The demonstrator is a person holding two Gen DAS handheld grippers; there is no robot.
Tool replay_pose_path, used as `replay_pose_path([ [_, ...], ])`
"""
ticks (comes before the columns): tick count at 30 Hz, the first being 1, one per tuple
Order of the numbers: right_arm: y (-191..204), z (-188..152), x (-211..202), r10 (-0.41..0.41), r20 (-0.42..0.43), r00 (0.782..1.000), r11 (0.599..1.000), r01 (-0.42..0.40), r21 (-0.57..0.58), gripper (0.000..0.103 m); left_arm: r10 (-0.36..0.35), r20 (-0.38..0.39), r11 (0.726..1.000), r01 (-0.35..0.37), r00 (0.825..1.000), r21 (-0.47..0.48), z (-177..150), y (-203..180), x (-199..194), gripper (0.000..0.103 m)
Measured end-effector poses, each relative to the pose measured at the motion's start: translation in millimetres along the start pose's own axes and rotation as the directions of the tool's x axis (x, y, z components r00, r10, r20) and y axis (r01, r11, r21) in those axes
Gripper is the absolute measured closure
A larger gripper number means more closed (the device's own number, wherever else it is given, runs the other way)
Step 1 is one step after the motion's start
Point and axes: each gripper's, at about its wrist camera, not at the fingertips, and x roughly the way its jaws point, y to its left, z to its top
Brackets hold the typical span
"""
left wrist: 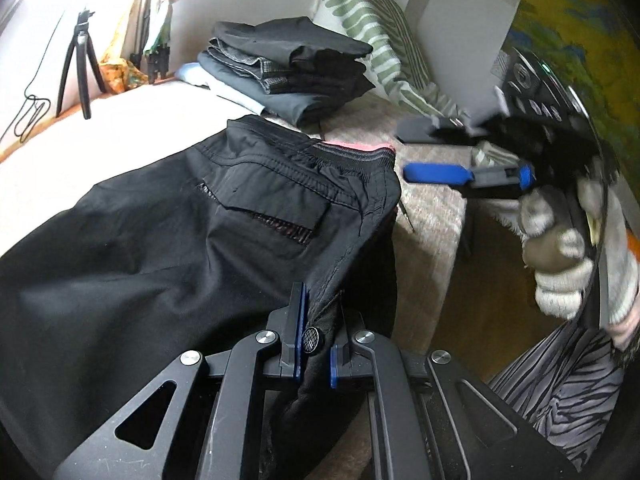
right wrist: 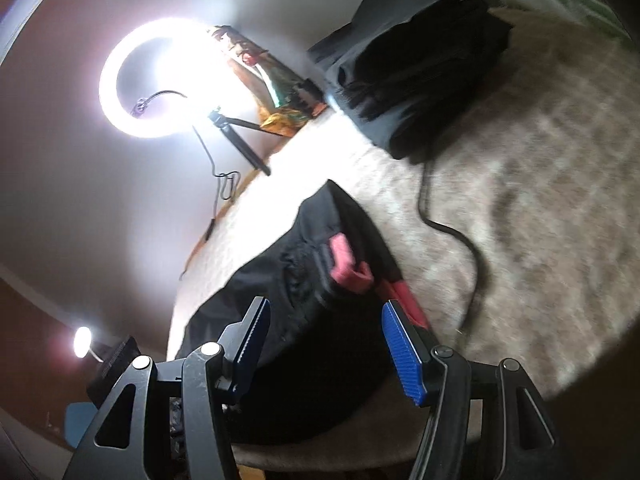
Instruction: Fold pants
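Observation:
Black pants (left wrist: pixel 168 240) lie spread on a beige blanket (left wrist: pixel 120 132), the waistband with its pink lining (left wrist: pixel 352 146) towards the back. My left gripper (left wrist: pixel 318 320) is shut on the waist edge of the pants, right beside the button (left wrist: pixel 310 340). My right gripper (left wrist: pixel 420 152) hangs open just right of the waistband, held by a gloved hand (left wrist: pixel 560 264). In the right wrist view the right gripper (right wrist: pixel 324 320) stands open above the black pants (right wrist: pixel 304 344), its blue pads not pressing on the cloth; the pink lining (right wrist: pixel 348 264) shows ahead of it.
A stack of folded dark clothes (left wrist: pixel 288 68) (right wrist: pixel 416 72) sits at the back, next to a green-striped pillow (left wrist: pixel 372 28). A black cable (right wrist: pixel 452 232) runs across the blanket. A small tripod (left wrist: pixel 80 64) and a ring light (right wrist: pixel 160 80) stand by the wall.

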Motion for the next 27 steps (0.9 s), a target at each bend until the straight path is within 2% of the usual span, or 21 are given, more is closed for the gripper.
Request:
replay_pose_path([
  [5,-7.9,17.9,29.5,0.002,-0.049,0.999,1.0,-0.001,0.025,0.041,-0.003,-0.036,1.0,0.003,0.999,0.007,-2.1,-2.6,1.6,0.093],
  [6,-9.4,22.3,34.8,0.007,-0.06,0.998,1.0,-0.006,0.022,0.041,-0.007,-0.051,1.0,0.007,0.999,-0.002,-2.3,-2.8,0.4,0.086],
  [8,-10.4,33.7,45.4,0.018,-0.074,0.997,1.0,-0.018,0.008,0.041,-0.03,-0.059,0.999,0.029,0.998,-0.027,-4.0,-2.5,-10.8,0.084],
  [12,-8.0,58.2,64.7,0.054,-0.084,0.995,0.998,-0.056,-0.017,0.041,-0.046,-0.008,0.996,0.045,0.999,-0.071,-14.1,5.7,-51.5,0.064],
  [14,-3.5,66.2,78.2,0.072,-0.107,0.992,0.997,-0.076,-0.032,0.041,-0.016,0.021,0.995,0.018,1.0,-0.097,-22.0,18.5,-73.3,0.063],
  [17,4.9,72.3,98.7,0.04,-0.139,0.99,0.995,-0.052,-0.084,0.046,0.12,0.046,0.982,-0.112,0.992,-0.149,-39.2,52.2,-102.1,0.063],
  [18,7.5,73.5,105.0,0.021,-0.142,0.99,0.994,-0.036,-0.104,0.05,0.166,0.045,0.971,-0.156,0.985,-0.182,-47.2,67.7,-110.4,0.063],
  [20,8.2,74.7,110.1,0.006,-0.141,0.99,0.993,-0.022,-0.116,0.078,0.235,0.028,0.935,-0.218,0.972,-0.278,-65.2,102.2,-123.3,0.063],
  [22,5.9,74.2,108.2,0.006,-0.133,0.991,0.994,-0.021,-0.107,0.094,0.317,-0.004,0.882,-0.296,0.949,-0.367,-87.0,137.4,-133.7,0.063],
  [23,5.4,73.6,105.7,0.003,-0.122,0.993,0.994,-0.016,-0.108,0.099,0.34,-0.019,0.863,-0.32,0.94,-0.391,-93.7,149.2,-135.5,0.063],
  [25,6.4,72.5,99.4,-0.012,-0.102,0.995,0.993,0.0,-0.119,0.103,0.374,-0.046,0.824,-0.355,0.926,-0.441,-110.1,171.7,-138.8,0.063],
  [27,9.0,70.9,87.4,0.014,-0.079,0.997,0.993,-0.023,-0.115,0.103,0.374,-0.036,0.81,-0.345,0.927,-0.474,-120.5,181.2,-141.8,0.063],
])
